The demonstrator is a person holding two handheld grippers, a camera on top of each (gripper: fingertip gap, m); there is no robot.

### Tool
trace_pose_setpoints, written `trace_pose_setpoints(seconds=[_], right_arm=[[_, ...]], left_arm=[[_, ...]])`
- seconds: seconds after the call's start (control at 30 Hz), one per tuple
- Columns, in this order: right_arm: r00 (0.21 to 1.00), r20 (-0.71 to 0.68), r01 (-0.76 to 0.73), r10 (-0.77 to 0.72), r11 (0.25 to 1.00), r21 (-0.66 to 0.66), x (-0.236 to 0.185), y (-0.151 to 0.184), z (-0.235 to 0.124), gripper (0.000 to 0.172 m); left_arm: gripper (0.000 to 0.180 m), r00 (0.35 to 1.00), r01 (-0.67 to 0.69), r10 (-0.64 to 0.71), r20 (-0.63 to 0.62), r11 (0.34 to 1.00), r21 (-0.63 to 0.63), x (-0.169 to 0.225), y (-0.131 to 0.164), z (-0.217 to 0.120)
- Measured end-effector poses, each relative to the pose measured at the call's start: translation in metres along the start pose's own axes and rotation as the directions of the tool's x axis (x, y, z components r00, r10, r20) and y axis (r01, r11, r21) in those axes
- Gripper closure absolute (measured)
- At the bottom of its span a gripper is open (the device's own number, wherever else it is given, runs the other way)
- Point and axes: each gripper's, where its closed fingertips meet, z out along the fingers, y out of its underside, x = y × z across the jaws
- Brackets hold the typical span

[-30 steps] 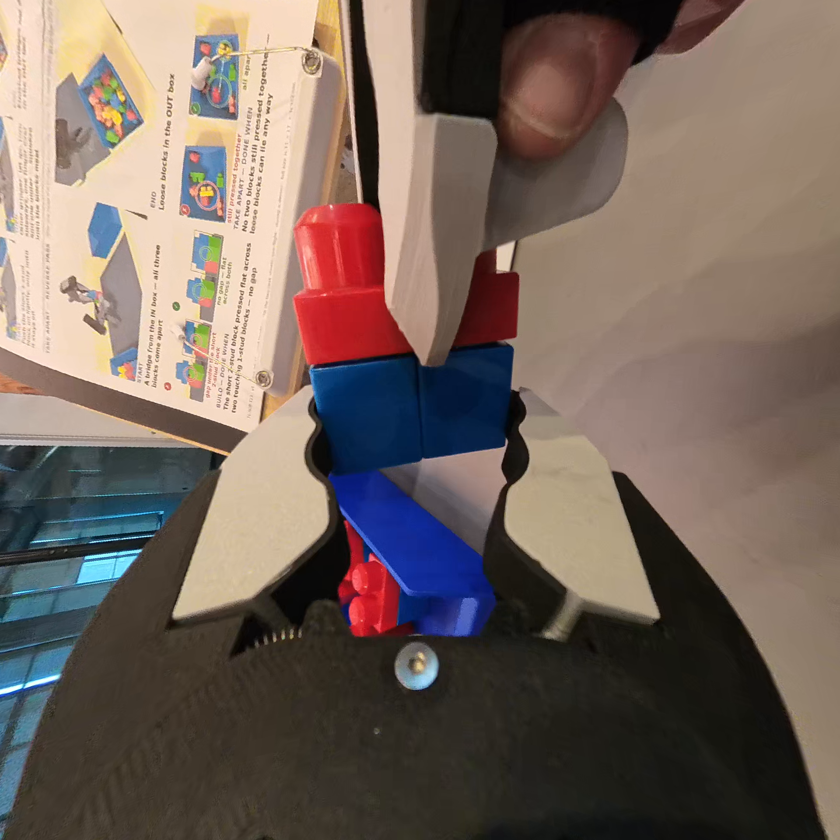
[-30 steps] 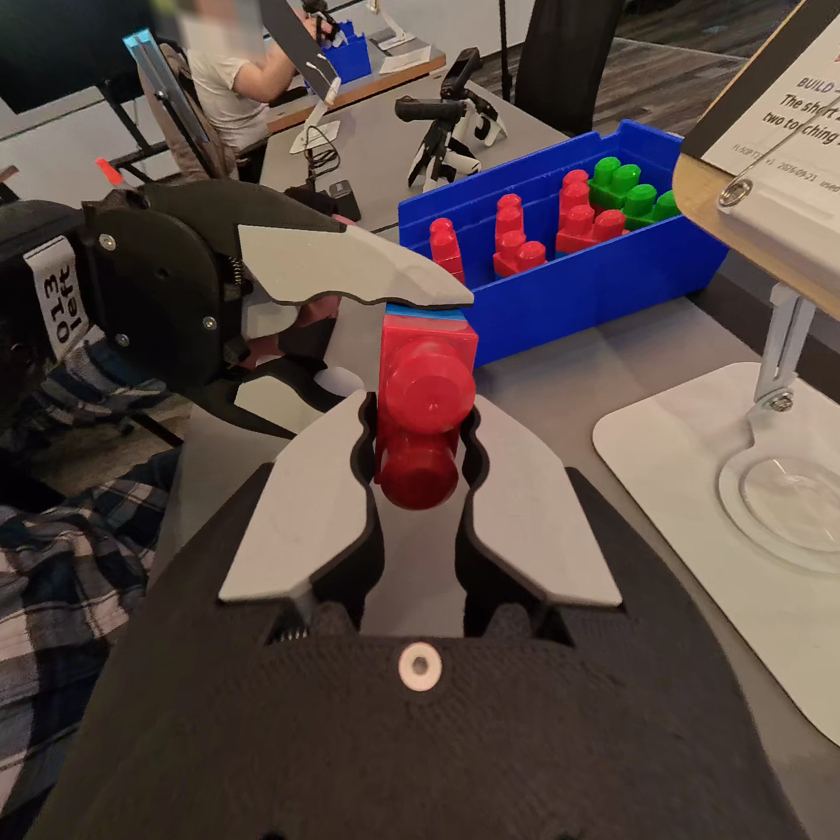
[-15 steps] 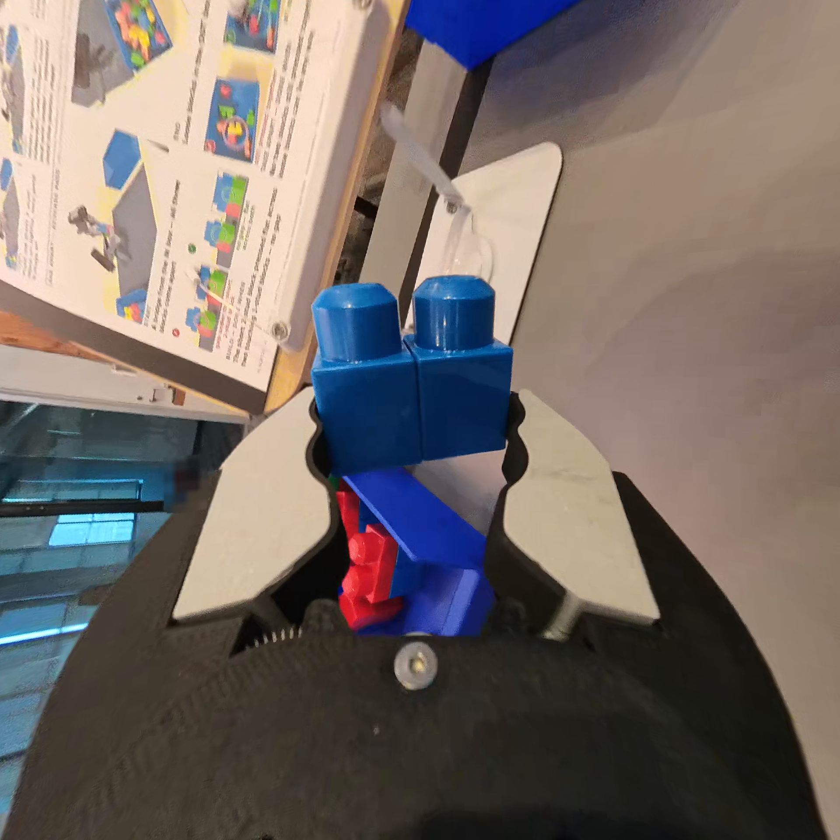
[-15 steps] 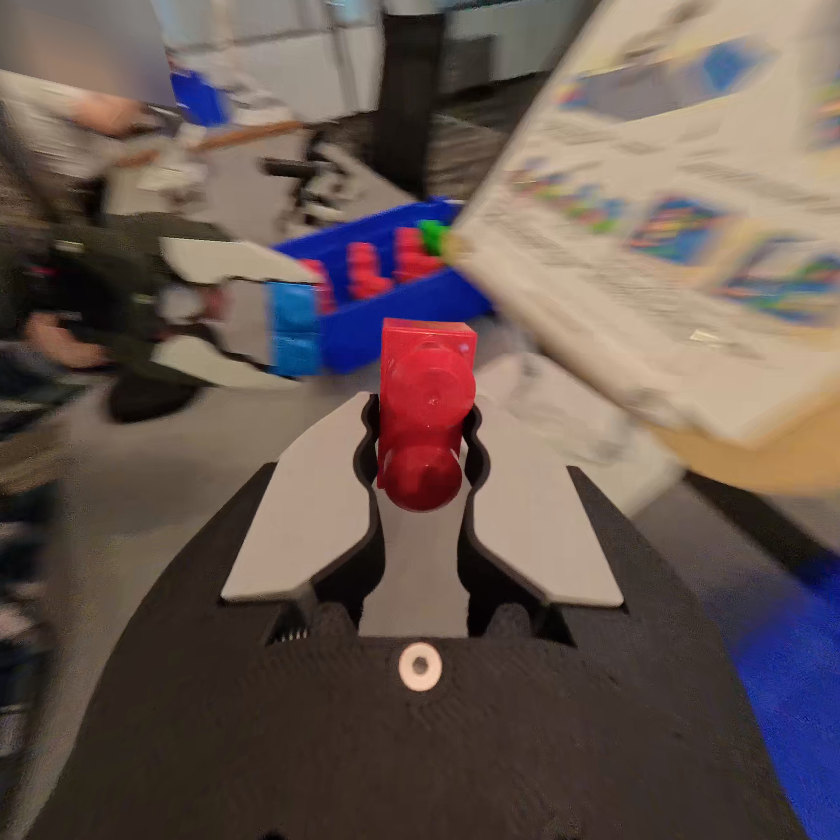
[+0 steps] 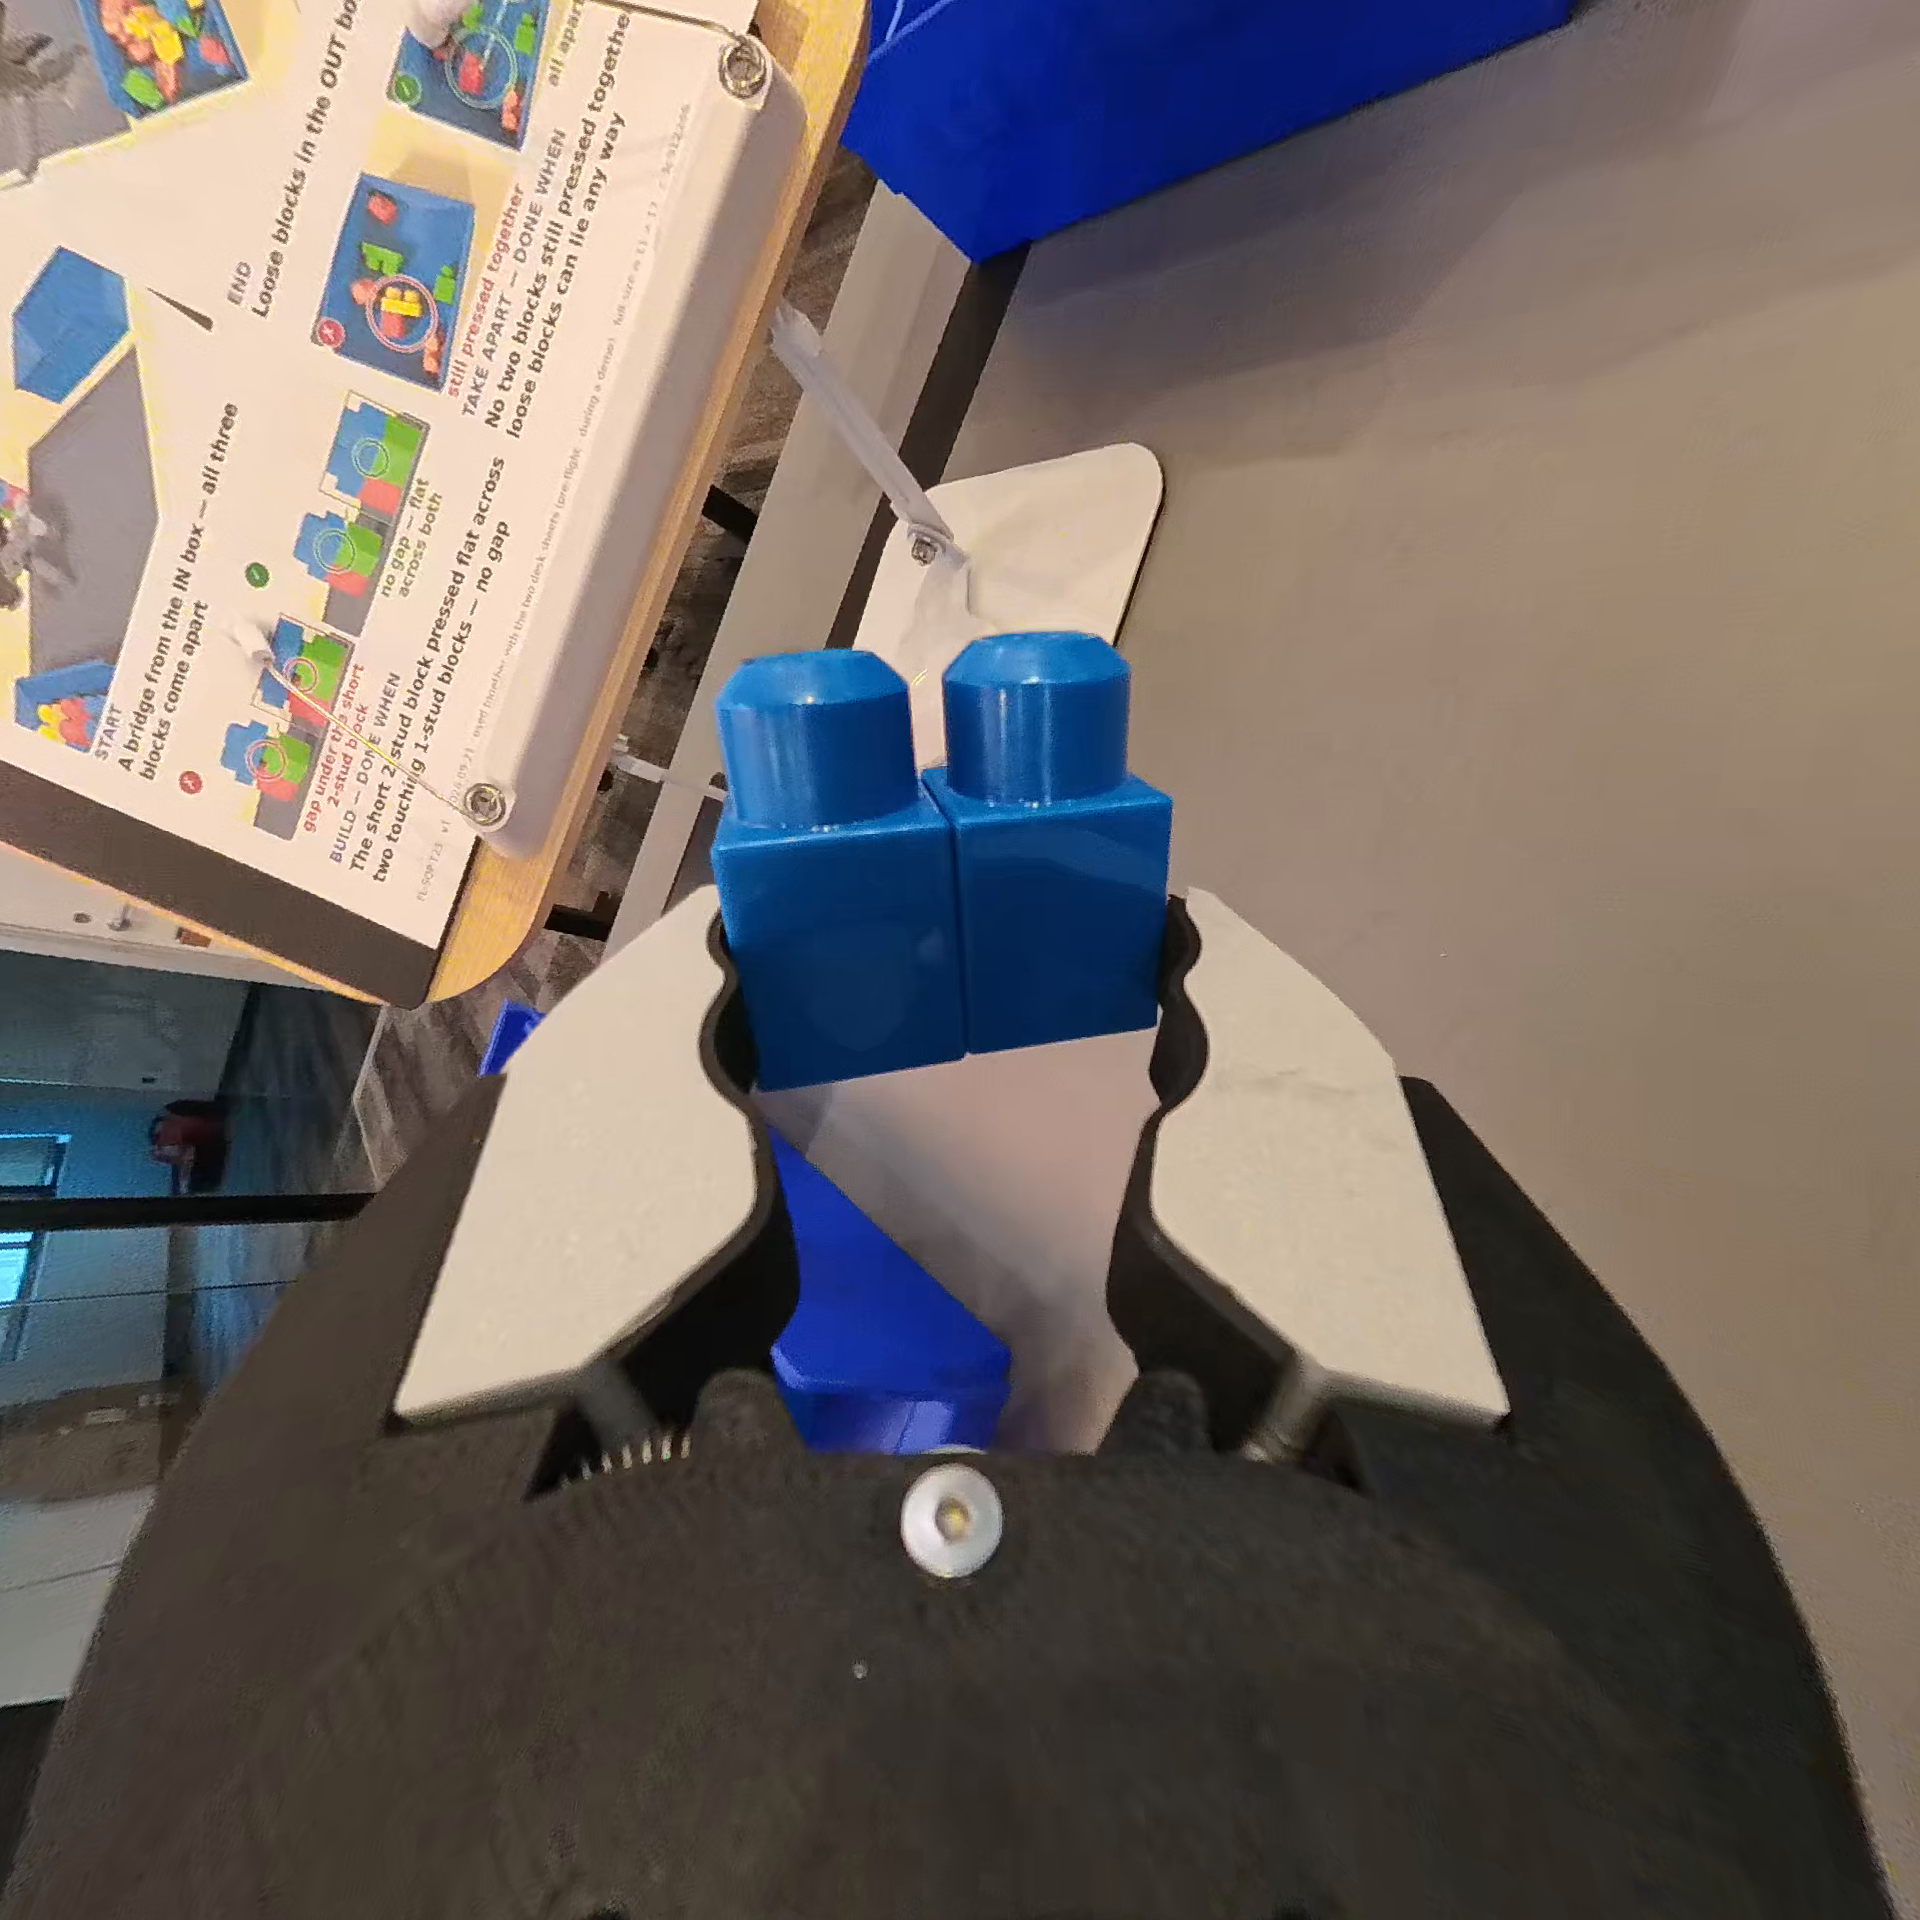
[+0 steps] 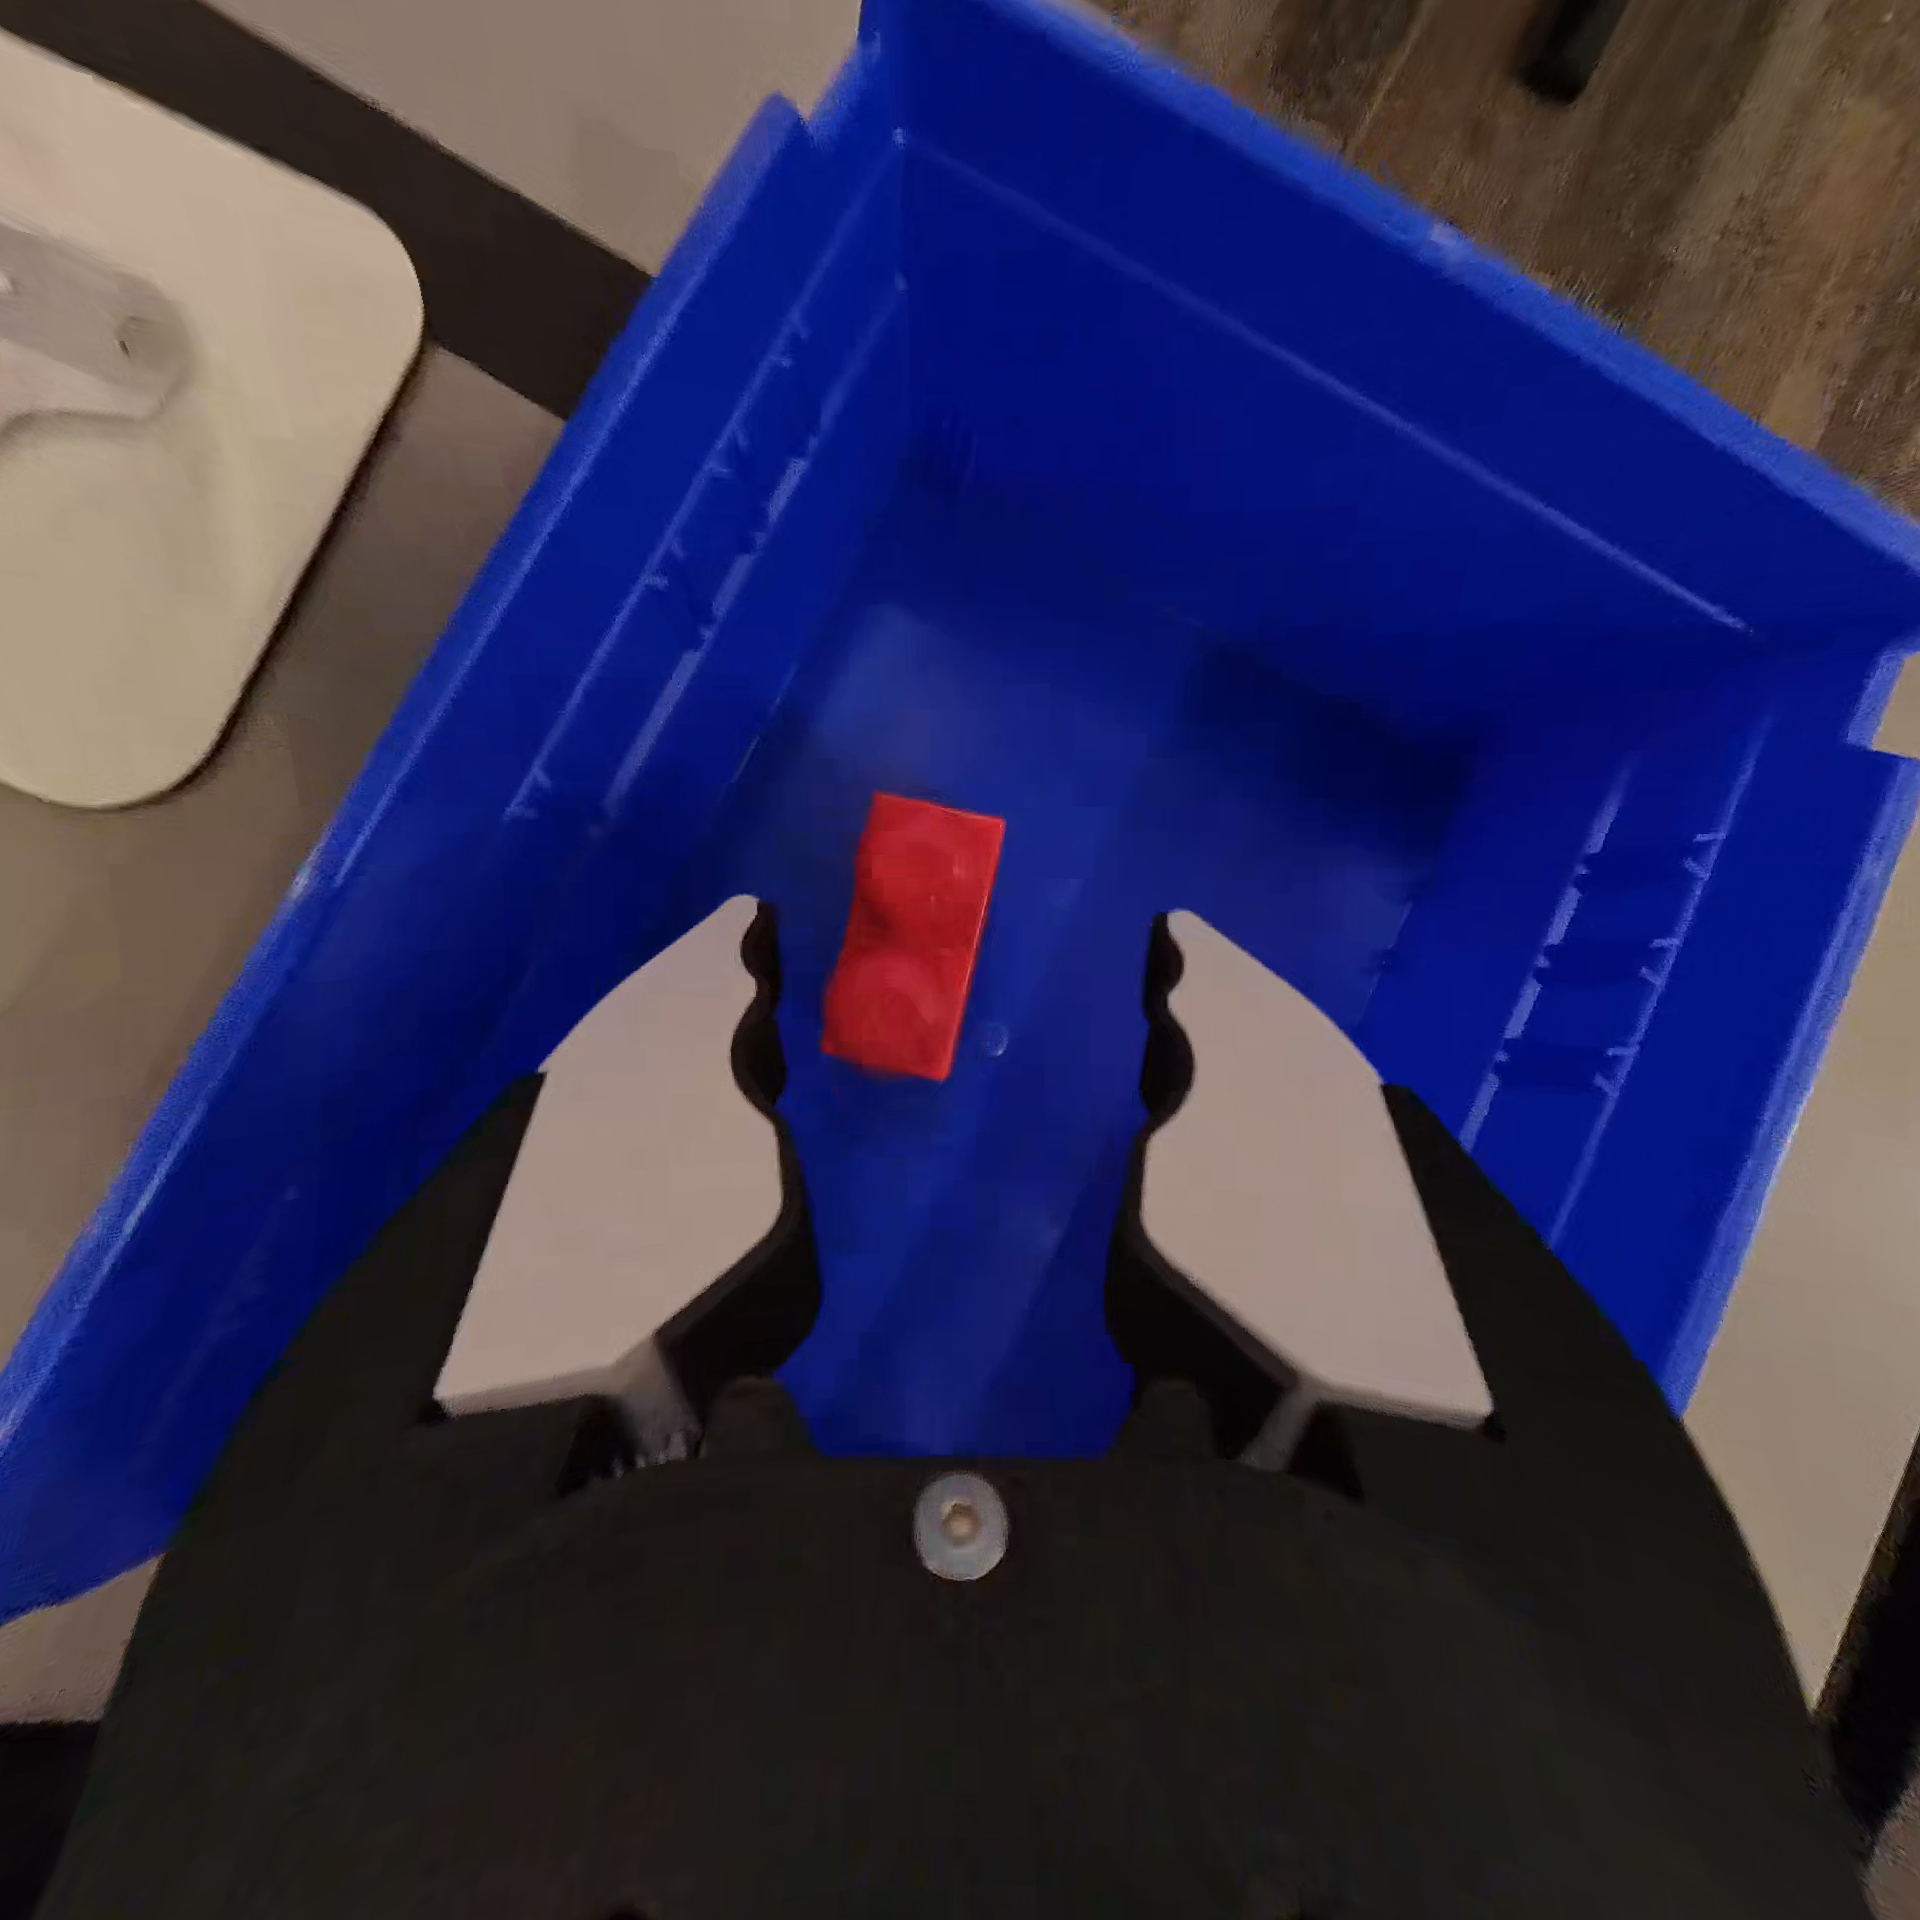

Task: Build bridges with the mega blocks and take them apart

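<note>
Lab: instruction board (image 5: 312,416), blue bin (image 6: 1247,416), desk (image 5: 1558,623).

From my left wrist camera, the instruction sheet (image 5: 312,416) runs off the upper left of the frame, and the blue bin (image 5: 1143,104) at the top is cut to one corner. The lower faces of the two blue one-stud blocks (image 5: 940,914) are hidden behind the fingers. On my right wrist feed, the red two-stud block (image 6: 914,935) is smeared by blur, and the blue bin (image 6: 1351,468) spills past the left and right edges. The white stand base (image 6: 208,468) at upper left is cropped.
</note>
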Motion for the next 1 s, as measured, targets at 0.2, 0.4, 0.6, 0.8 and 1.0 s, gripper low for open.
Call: trace_pose_setpoints(seconds=[0.2,0.4,0.6,0.8,1.0], right_arm=[[0.992,0.06,0.079,-0.108,0.931,0.355,-0.073,-0.041,-0.096,0.111],[0.755,0.552,0.043,-0.354,0.867,0.496,-0.295,-0.044,-0.154,0.108],[0.643,0.651,0.079,-0.404,0.88,0.468,-0.383,-0.045,-0.134,0.113],[0.613,0.663,0.065,-0.429,0.865,0.498,-0.392,-0.049,-0.137,0.135],[0.589,0.69,0.045,-0.42,0.87,0.491,-0.389,-0.049,-0.136,0.134]], left_arm=[[0.105,0.999,0.036,-0.037,0.019,0.999,0.025,-0.002,-0.002,-0.001],[0.105,0.997,-0.038,0.035,0.064,0.998,0.049,0.003,-0.031,-0.002],[0.106,0.986,-0.142,0.136,0.1,0.988,0.054,0.013,-0.056,-0.012],[0.106,0.979,-0.166,0.158,0.125,0.985,0.055,0.011,-0.059,-0.013],[0.105,0.97,-0.211,0.201,0.137,0.976,0.056,0.011,-0.061,-0.01]])
